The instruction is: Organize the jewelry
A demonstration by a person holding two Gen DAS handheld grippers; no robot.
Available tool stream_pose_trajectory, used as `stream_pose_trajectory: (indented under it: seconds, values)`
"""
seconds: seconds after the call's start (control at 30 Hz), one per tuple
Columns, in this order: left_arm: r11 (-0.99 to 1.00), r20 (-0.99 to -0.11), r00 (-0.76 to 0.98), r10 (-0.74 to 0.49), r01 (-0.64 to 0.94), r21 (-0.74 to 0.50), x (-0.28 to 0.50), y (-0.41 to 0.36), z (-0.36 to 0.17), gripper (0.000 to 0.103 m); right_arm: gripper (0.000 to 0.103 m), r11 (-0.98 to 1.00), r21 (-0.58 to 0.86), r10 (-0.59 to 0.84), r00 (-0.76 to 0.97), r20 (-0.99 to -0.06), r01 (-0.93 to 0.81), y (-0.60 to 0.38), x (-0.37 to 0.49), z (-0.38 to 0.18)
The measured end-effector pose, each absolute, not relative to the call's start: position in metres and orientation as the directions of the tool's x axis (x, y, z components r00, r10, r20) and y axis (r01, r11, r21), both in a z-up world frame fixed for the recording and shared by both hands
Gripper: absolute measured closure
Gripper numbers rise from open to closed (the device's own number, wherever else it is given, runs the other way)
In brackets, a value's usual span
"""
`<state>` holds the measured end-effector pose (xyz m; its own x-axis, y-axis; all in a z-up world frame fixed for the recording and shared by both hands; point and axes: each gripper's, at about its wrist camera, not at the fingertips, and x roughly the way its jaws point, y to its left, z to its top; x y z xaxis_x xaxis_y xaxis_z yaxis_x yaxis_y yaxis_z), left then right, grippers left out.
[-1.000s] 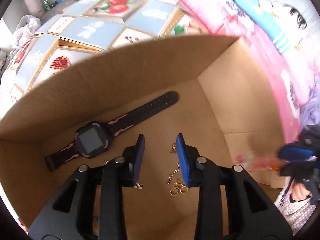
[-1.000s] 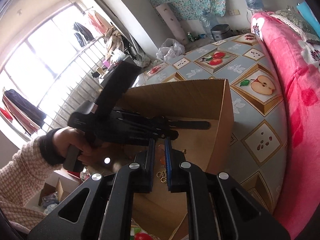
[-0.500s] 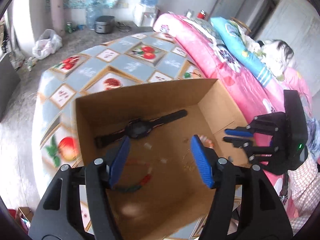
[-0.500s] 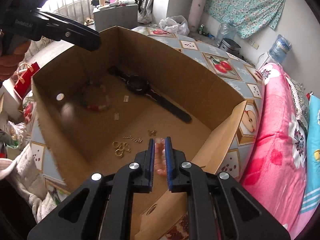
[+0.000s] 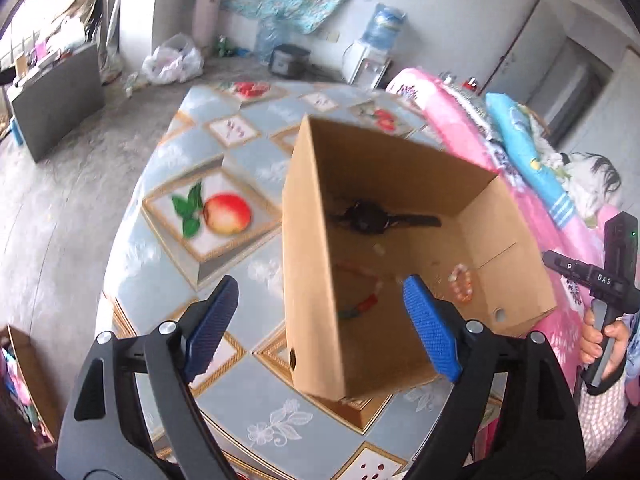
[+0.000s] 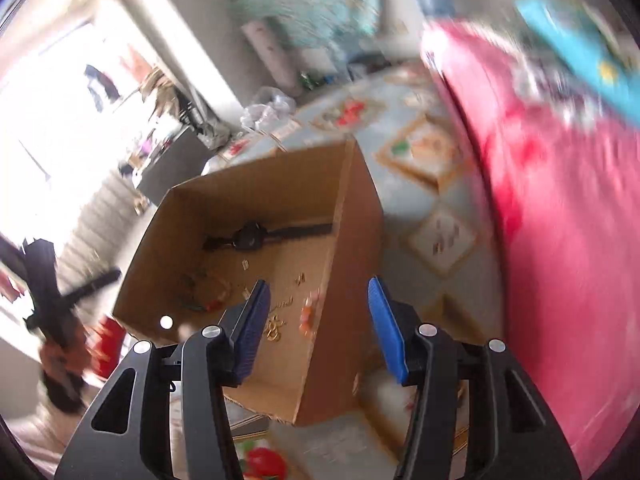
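An open cardboard box (image 5: 312, 240) stands on the table. Inside lie a black watch (image 5: 384, 218), a multicolour bead bracelet (image 5: 360, 300) and an orange-pink bead bracelet (image 5: 460, 284). My left gripper (image 5: 320, 326) hangs above the box's near corner; its jaws are opening wide, with nothing held. The right wrist view is blurred. It shows the box (image 6: 348, 280), the watch (image 6: 252, 236), gold rings and chain (image 6: 276, 324) and the orange-pink bracelet (image 6: 308, 312). My right gripper (image 6: 320, 328) is above the box wall, jaws opening, pads free.
The table wears a fruit-patterned cloth (image 5: 216, 216). Pink bedding (image 5: 440, 108) runs along the box's far right side. A hand holds the right gripper (image 5: 592, 276) at the right edge. Bare floor and a grey cabinet (image 5: 56, 108) lie to the left.
My left gripper drew back out of the box and its jaws widened. My right gripper, shut on the orange-pink bracelet before, has opened; the bracelet now lies in the box.
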<state>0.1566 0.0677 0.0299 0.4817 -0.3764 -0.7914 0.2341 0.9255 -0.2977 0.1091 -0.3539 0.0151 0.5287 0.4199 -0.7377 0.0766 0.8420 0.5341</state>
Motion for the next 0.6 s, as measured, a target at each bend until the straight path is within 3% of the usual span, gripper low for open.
stream_pose_trajectory:
  seconds: [0.13,0.2,0.6]
  values:
    - [0.894,-0.799,0.405,-0.446,0.239,-0.378,0.154,0.060,0.006,0.022,0.051,0.782,0.611,0.522,0.406,-0.750,0.124,-0.342,0.112,-0.021]
    - [0.853,-0.779,0.348,-0.521,0.252,-0.458,0.153,0.053,-0.002,0.022,0.050,0.816,0.567,0.482,0.408,-0.775,0.113,-0.333,0.109,-0.019]
    - [0.873,-0.779,0.394,-0.488,0.213,-0.439,0.122,0.064,0.001,0.019,0.050,0.861,0.498,0.425,0.397,-0.813,0.100,-0.299,0.076,0.000]
